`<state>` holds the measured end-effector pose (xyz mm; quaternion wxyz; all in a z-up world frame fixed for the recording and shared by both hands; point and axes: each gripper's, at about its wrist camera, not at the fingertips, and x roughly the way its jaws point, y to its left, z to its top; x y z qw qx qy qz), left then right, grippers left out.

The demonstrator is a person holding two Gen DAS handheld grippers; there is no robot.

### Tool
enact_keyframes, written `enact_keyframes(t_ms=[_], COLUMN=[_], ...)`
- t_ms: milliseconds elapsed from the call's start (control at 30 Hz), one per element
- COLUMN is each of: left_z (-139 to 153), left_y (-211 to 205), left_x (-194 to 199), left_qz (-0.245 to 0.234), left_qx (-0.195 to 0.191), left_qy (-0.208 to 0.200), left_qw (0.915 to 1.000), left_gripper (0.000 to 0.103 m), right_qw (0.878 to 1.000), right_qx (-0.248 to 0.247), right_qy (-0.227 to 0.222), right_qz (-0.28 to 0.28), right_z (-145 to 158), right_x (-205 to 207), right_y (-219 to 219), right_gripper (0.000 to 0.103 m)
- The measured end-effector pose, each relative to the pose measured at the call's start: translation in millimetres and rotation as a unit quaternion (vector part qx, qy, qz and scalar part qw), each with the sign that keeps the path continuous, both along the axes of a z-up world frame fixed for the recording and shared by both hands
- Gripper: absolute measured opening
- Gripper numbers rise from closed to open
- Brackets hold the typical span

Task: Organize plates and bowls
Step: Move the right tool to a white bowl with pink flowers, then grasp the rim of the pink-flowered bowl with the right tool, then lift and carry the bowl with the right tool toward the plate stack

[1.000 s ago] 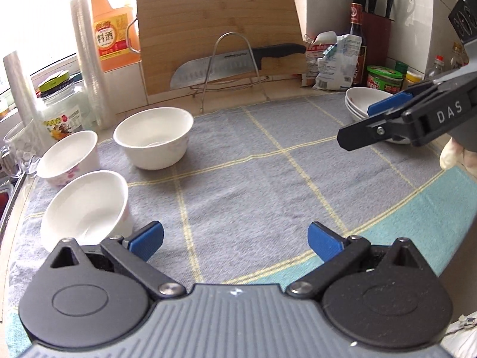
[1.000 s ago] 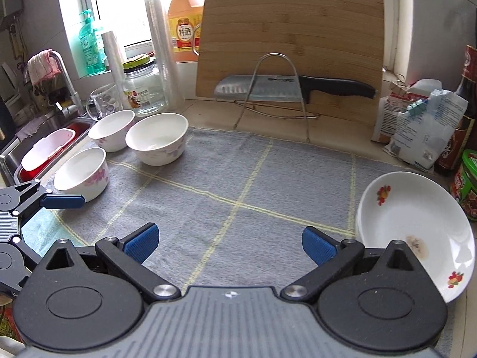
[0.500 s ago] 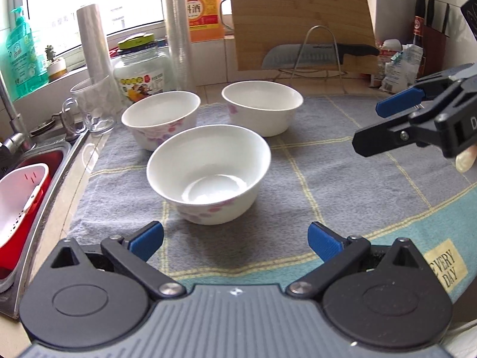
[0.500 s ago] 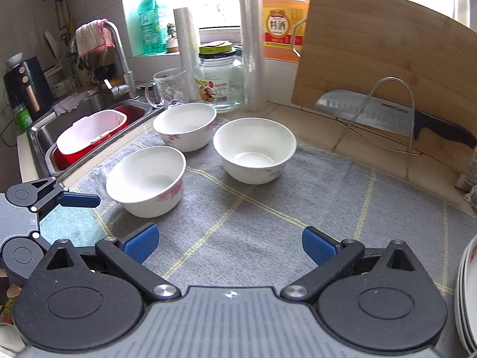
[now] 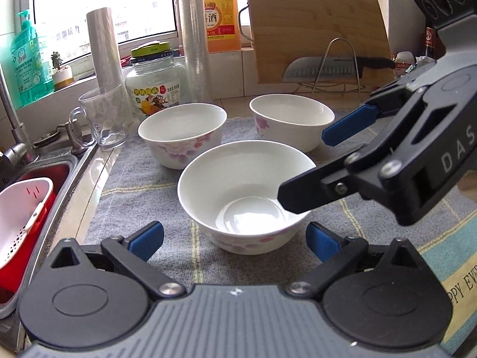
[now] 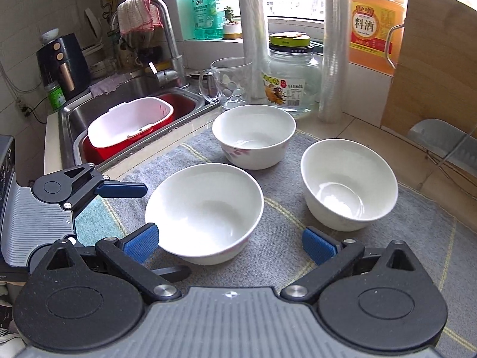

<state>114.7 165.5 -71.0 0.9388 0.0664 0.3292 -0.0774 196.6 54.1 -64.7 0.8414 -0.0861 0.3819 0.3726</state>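
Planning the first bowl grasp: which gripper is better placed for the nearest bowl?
Left. The left gripper faces the nearest bowl squarely, jaws closing, not touching. The right gripper is open and offset toward the gap between bowls.

Glass mug (image 5: 103, 119) — jar (image 5: 155, 85) (lidded) — knife (image 5: 334, 67)

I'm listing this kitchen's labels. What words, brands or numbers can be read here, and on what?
"料酒": orange bottle by the window.
"DAS": side of the right gripper.
"PPY EVE", cut off: yellow patch of the cloth under the bowls.
Yellow characters on the glass jar: too blurred to read, as is its small print.
Green soap bottle: label too small.
Dark bottle at the back right: red label unreadable.
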Motion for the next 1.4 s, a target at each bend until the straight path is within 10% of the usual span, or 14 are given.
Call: enact_keyframes(t_ms=[1400], left_z=[5.5], left_y=[-4.5], left_x=[8.8], left_qz=[-0.035], left_qx=[-0.018], left_qy=[0.003], left_qw=[0.9992], left_gripper=[0.09], right_qw=[0.998], right_qx=[0.026], right_qy=[0.061], right_qz=[0.013], right_z=[-9.0], right_x=[39.8], right_y=[15.3], right_gripper=[0.074])
